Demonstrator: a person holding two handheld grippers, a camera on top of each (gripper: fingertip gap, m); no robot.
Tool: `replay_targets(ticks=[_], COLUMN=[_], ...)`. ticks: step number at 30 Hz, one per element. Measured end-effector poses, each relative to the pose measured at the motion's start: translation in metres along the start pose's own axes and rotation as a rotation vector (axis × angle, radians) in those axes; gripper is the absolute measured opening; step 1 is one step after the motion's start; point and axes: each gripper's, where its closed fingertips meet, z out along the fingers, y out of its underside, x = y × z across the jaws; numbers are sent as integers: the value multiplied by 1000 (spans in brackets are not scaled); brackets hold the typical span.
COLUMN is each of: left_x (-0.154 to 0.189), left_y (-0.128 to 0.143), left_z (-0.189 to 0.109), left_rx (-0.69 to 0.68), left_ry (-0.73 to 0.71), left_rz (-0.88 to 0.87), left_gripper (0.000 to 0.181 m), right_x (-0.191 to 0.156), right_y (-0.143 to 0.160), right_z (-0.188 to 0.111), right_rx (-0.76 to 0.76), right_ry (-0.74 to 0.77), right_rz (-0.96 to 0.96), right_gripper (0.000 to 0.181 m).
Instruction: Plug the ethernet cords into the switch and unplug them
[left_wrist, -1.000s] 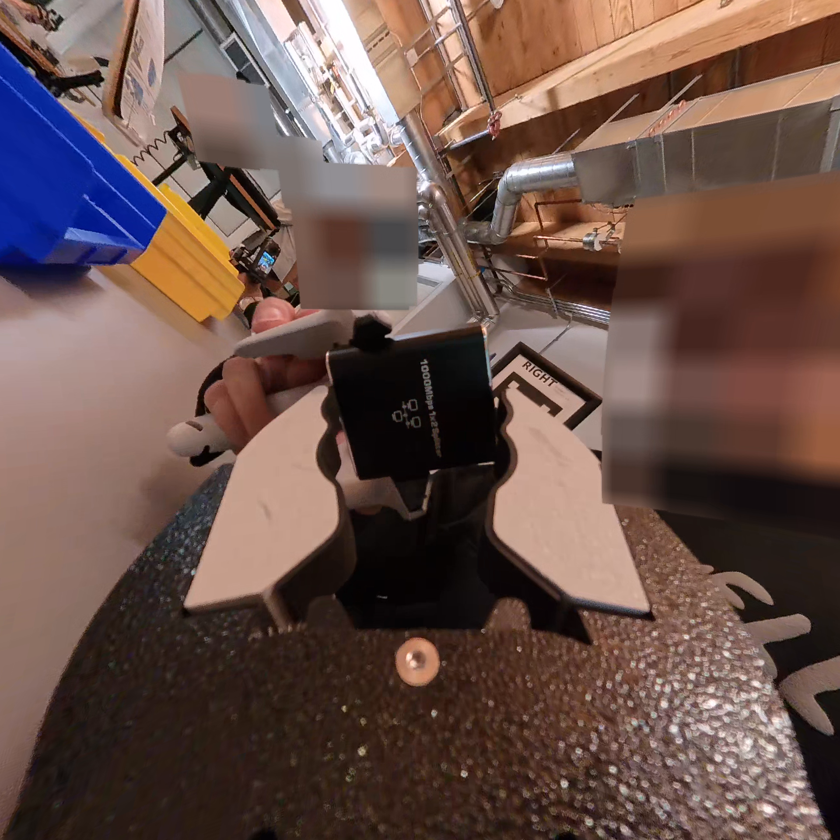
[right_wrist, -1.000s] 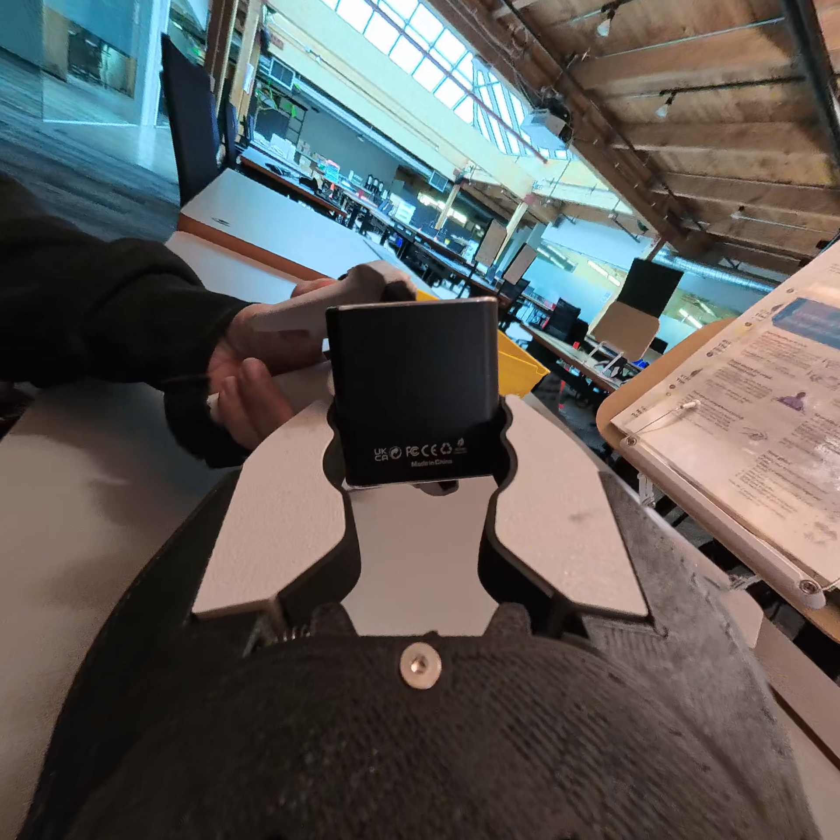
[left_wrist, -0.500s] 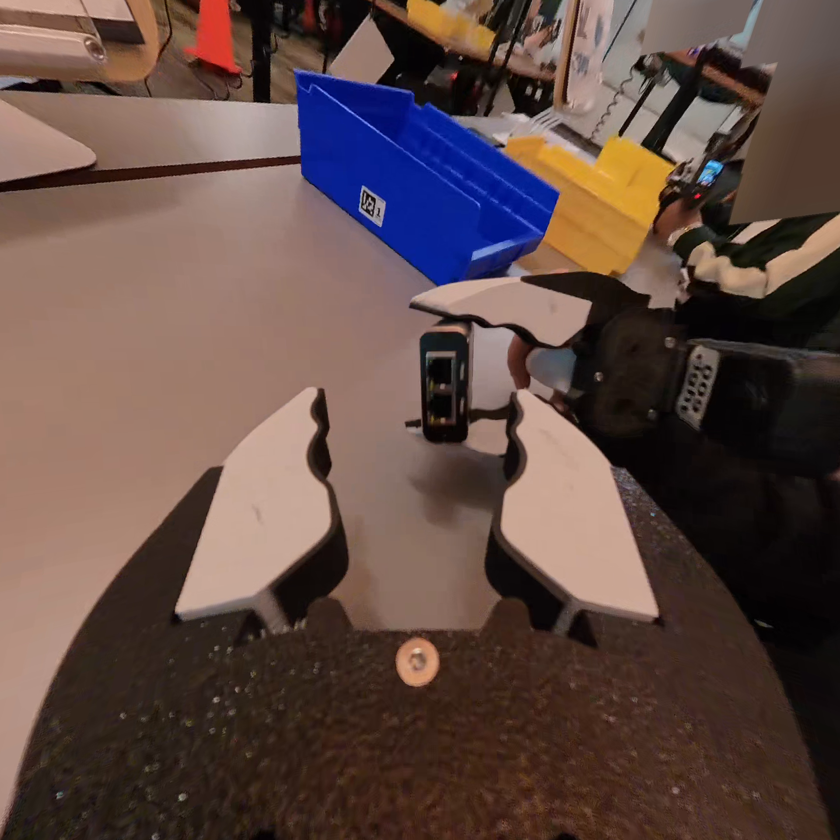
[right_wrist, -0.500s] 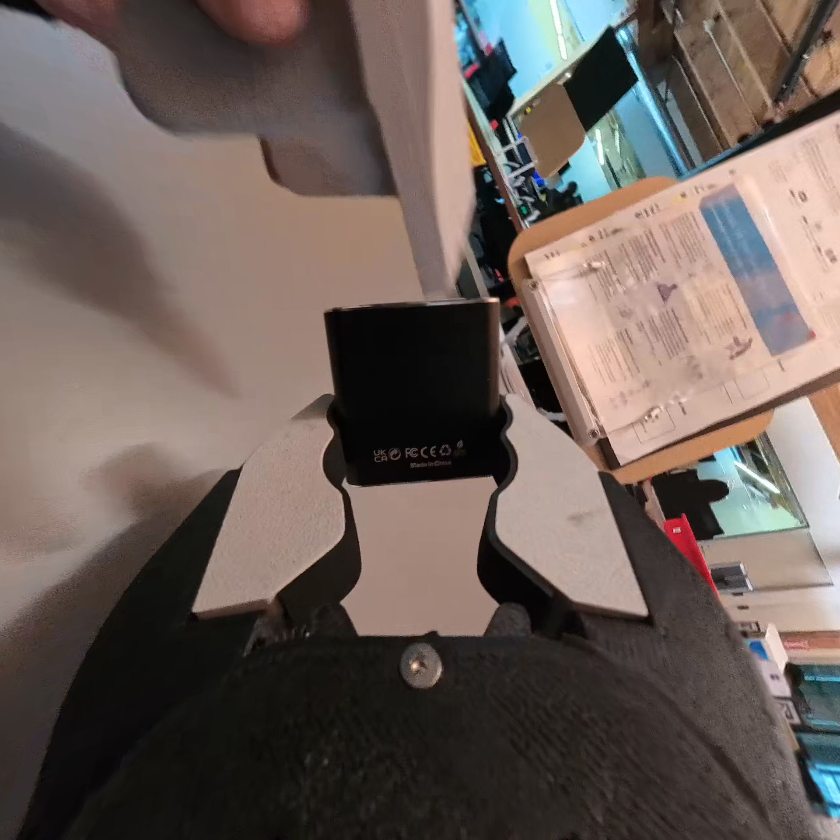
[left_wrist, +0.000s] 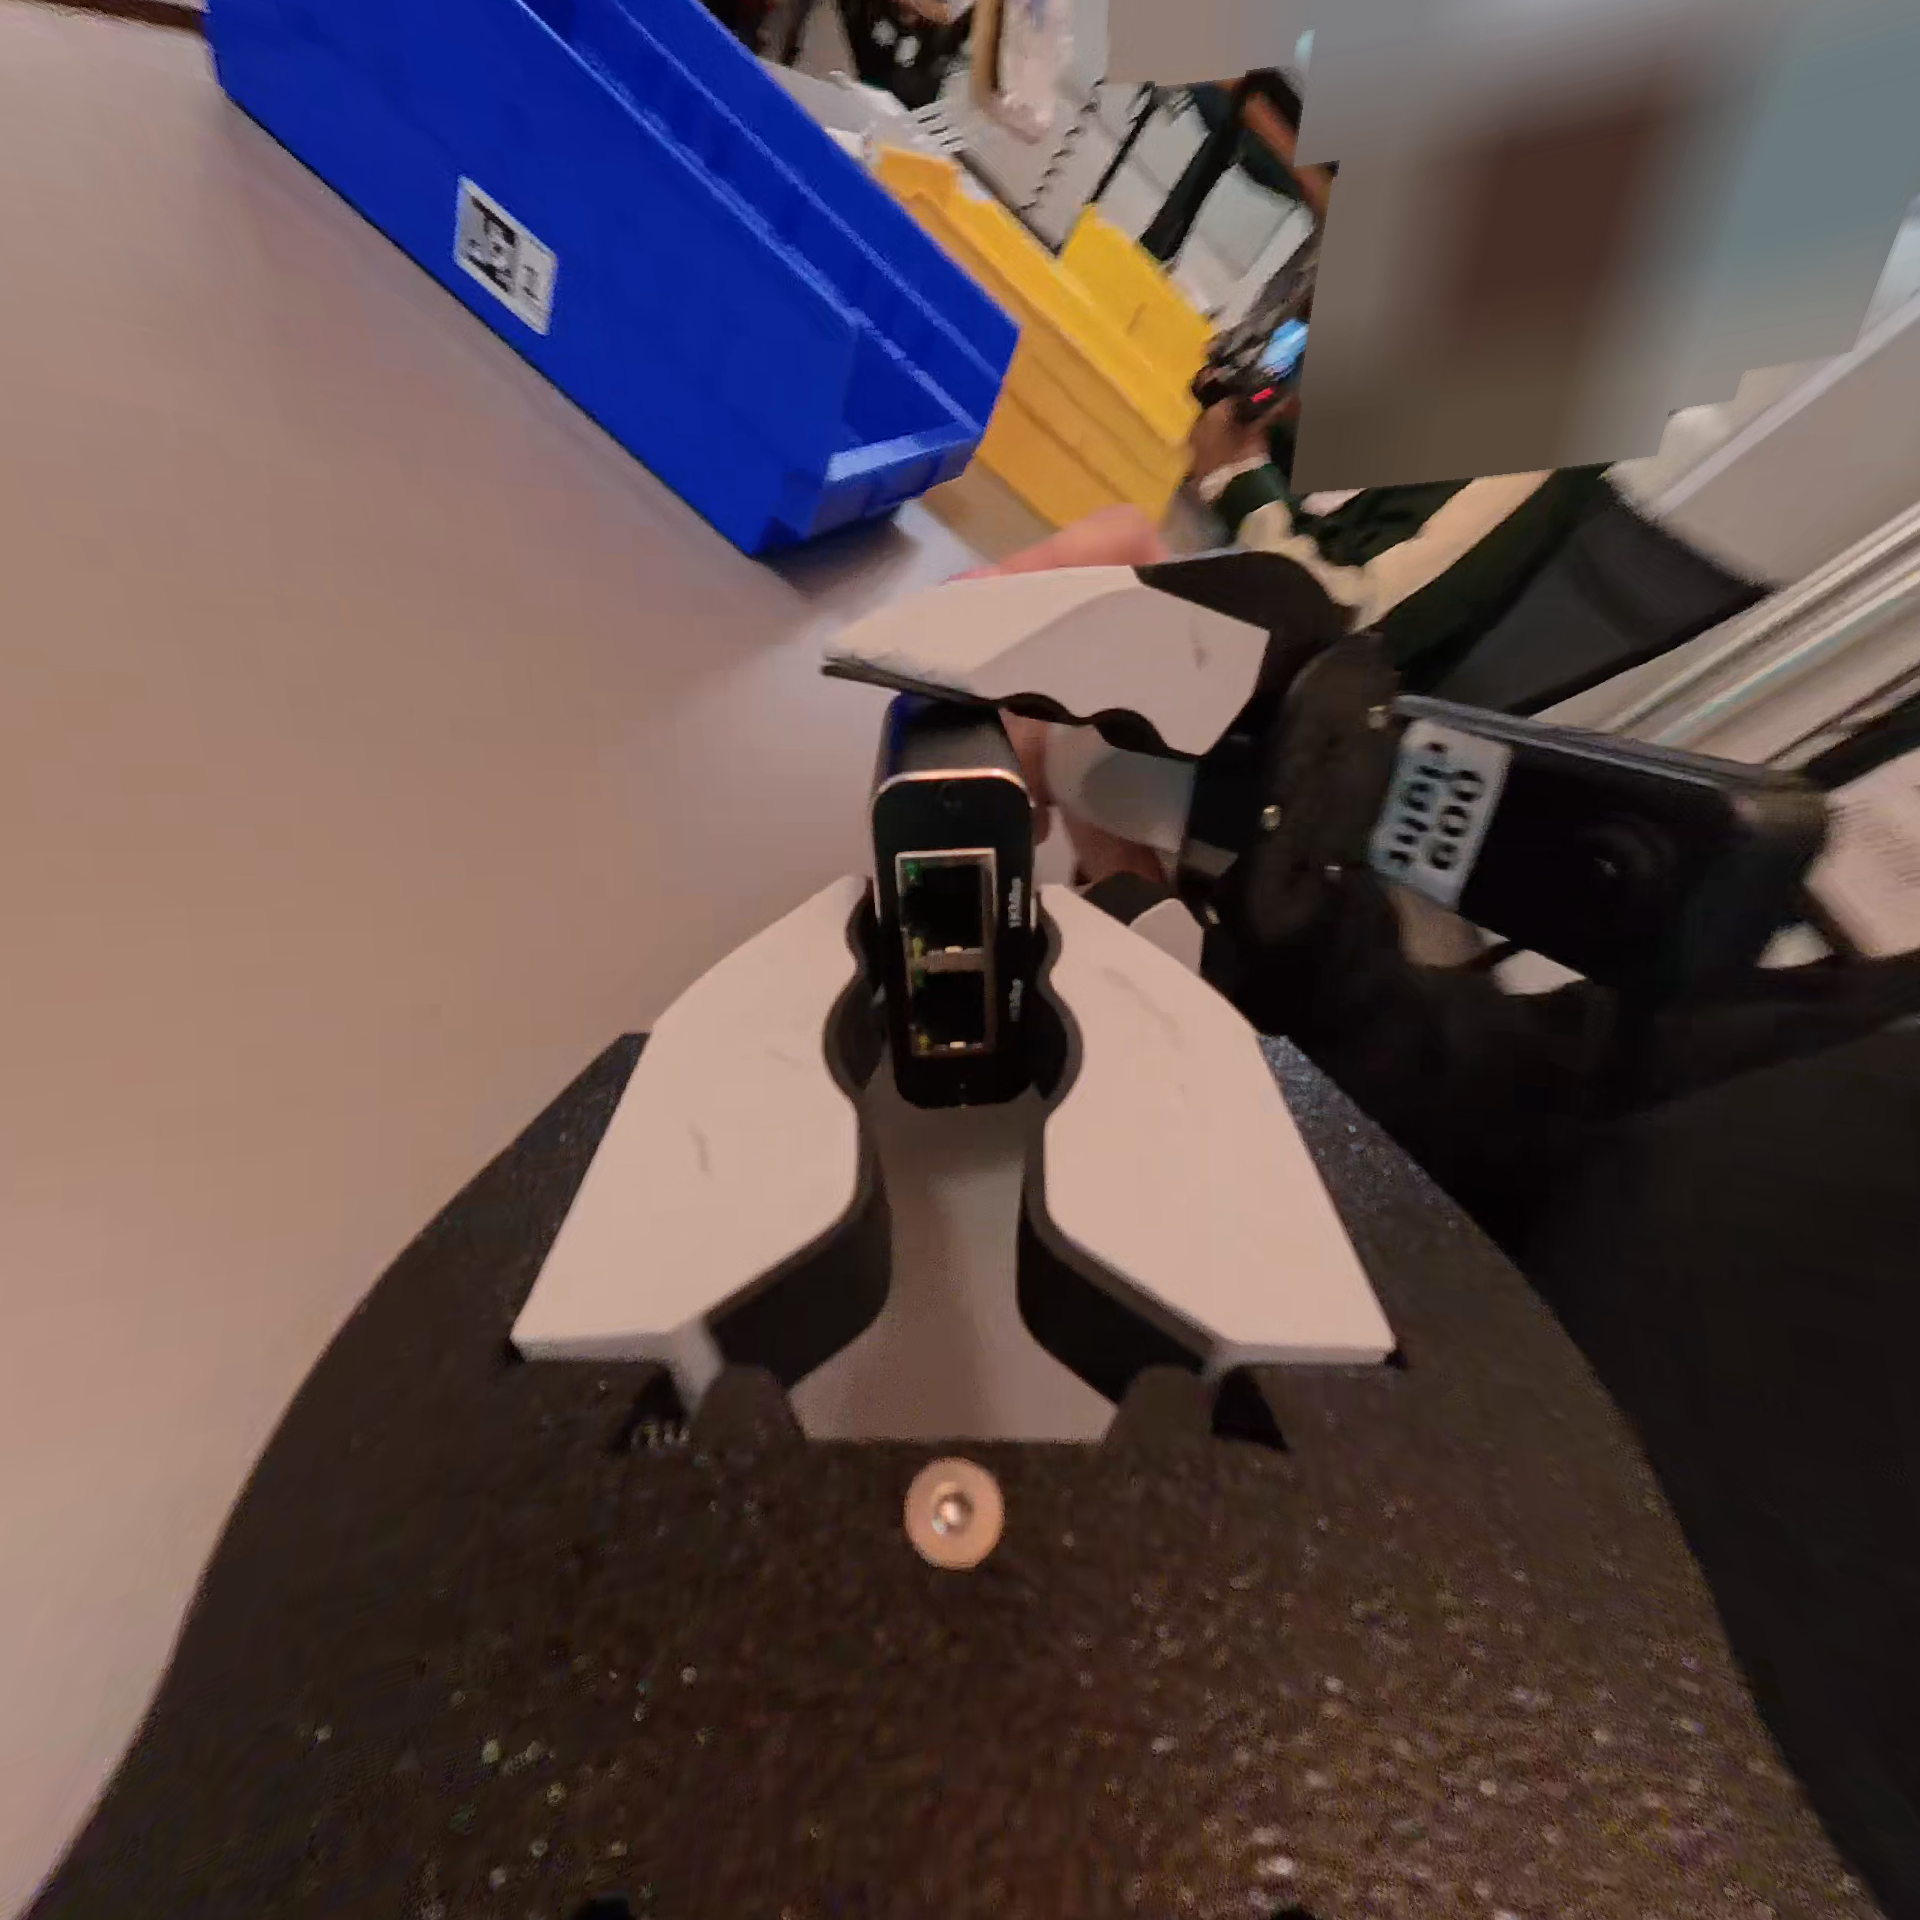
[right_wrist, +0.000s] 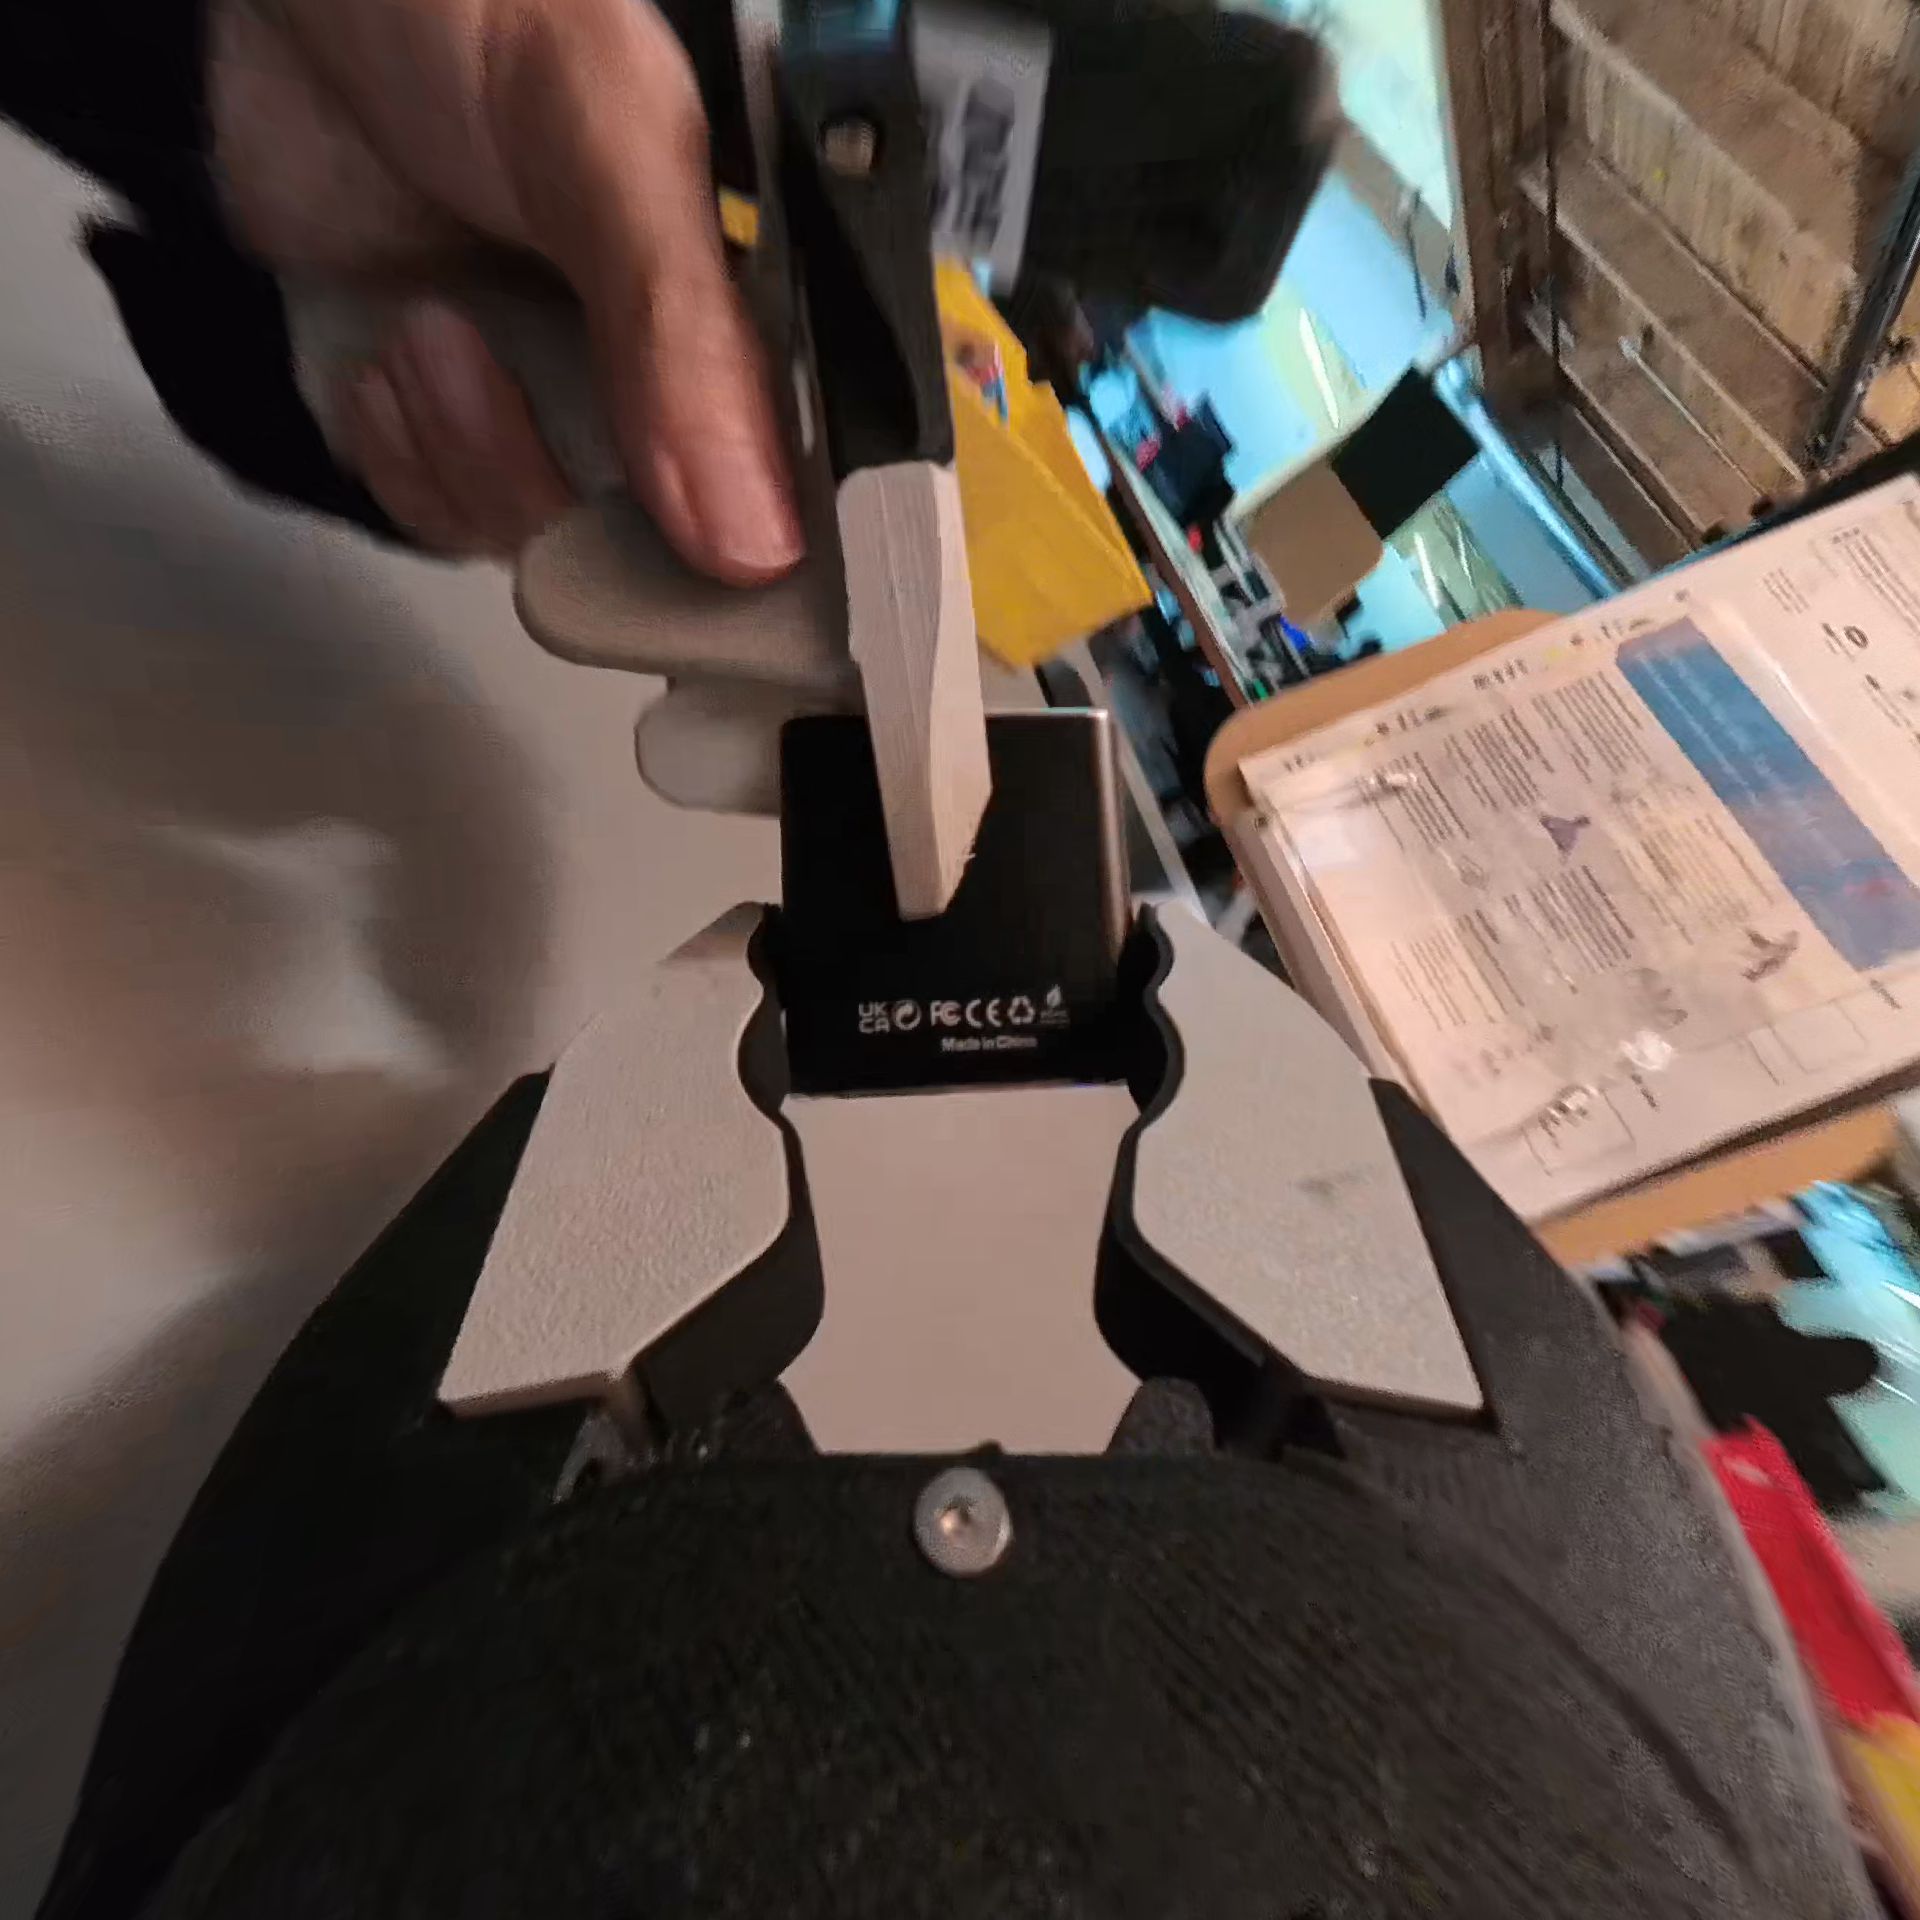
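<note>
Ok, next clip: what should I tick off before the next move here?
1. Right gripper shut on the switch: ok.
2. Left gripper fingers closed on the switch's port end: ok.
3. Both ports empty and facing the left wrist camera: ok.
4. Ethernet cord in sight: not ok, neither view shows one.
5. A gripper free to fetch a cord: not ok, both are on the switch.
6. Switch held steady: cannot tell, the right wrist view is blurred.

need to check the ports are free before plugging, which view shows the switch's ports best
The left wrist view: the switch faces that camera end-on between the left gripper fingers, both stacked ports visible and empty. The right wrist view shows only its flat black back, held in the right gripper, ports hidden.
</note>
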Motion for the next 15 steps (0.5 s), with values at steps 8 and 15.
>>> replay_targets(ticks=[8,15], left_x=[39,50], left_y=[-6,-1], left_z=[0,18], left_rx=[46,-22], left_ry=[362,325], left_rz=[-364,-425], left_gripper=[24,24], right_x=[4,-4], right_y=[-28,-34], right_z=[-24,-32], right_rx=[440,506], right_ry=[-139,-216], right_rz=[408,448], right_gripper=[94,90])
